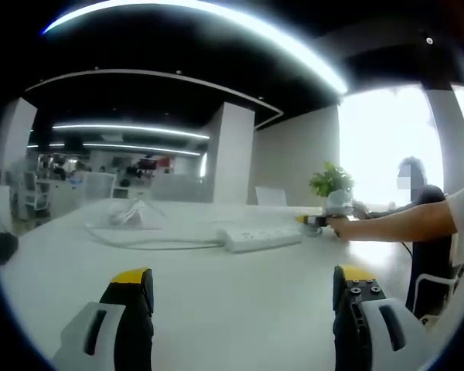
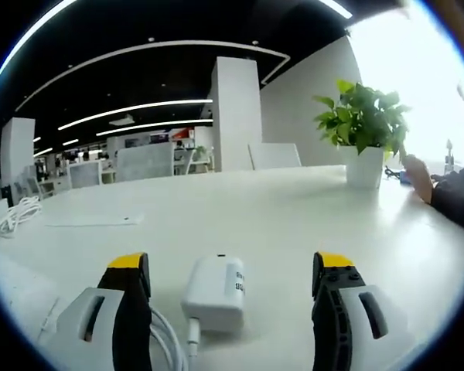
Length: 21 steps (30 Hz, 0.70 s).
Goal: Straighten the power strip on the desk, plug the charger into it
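Now your right gripper stands open around the charger, a white block with its cable trailing toward you, ready to close. Your left gripper hangs open over bare desk. Farther off lies the power strip, white, long, angled.

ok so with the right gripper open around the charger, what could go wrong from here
1. The small white charger block lies between the open jaws of the right gripper with its white cable trailing beside the left jaw; closing could pinch the cable.
2. The long white power strip sits far across the white desk from the left gripper, so it may slide during plugging.
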### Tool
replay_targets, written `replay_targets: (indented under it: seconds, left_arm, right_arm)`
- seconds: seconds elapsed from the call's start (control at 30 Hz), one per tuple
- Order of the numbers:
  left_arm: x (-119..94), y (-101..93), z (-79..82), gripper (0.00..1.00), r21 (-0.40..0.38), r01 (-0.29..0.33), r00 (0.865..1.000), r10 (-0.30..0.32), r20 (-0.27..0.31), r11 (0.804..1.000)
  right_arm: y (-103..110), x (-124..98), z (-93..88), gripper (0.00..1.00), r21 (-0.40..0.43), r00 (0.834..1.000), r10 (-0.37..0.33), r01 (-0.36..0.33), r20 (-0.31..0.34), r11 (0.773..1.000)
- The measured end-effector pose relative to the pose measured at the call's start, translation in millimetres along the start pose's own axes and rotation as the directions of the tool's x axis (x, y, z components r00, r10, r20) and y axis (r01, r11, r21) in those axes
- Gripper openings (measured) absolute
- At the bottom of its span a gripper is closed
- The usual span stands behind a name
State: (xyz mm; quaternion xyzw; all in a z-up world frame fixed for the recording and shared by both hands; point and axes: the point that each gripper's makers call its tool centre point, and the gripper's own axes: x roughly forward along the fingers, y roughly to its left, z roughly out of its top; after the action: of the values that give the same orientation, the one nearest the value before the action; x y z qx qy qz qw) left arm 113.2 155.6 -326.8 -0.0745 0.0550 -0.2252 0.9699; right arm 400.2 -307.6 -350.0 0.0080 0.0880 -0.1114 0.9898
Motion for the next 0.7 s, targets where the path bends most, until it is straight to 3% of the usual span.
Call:
replay_targets:
  seconds: [0.53,0.7]
  left_arm:
    - [-1.8,0.1,1.0,0.99,0.001,-0.003,1.000,0.003,0.005,1.000]
    - [-1.8,-1.4,2.6,0.99,0.004,0.000,1.000,0.000,0.008,1.000]
  right_arm:
    - [0.2,-2.1,-3.3,0.68,-0.002,0.999,0.023,-0.023,-0.035,1.000]
    - [0.9,-2.4,-3.5,0.68,-0.002,0.999,0.032,-0.032,-0.040,0.999]
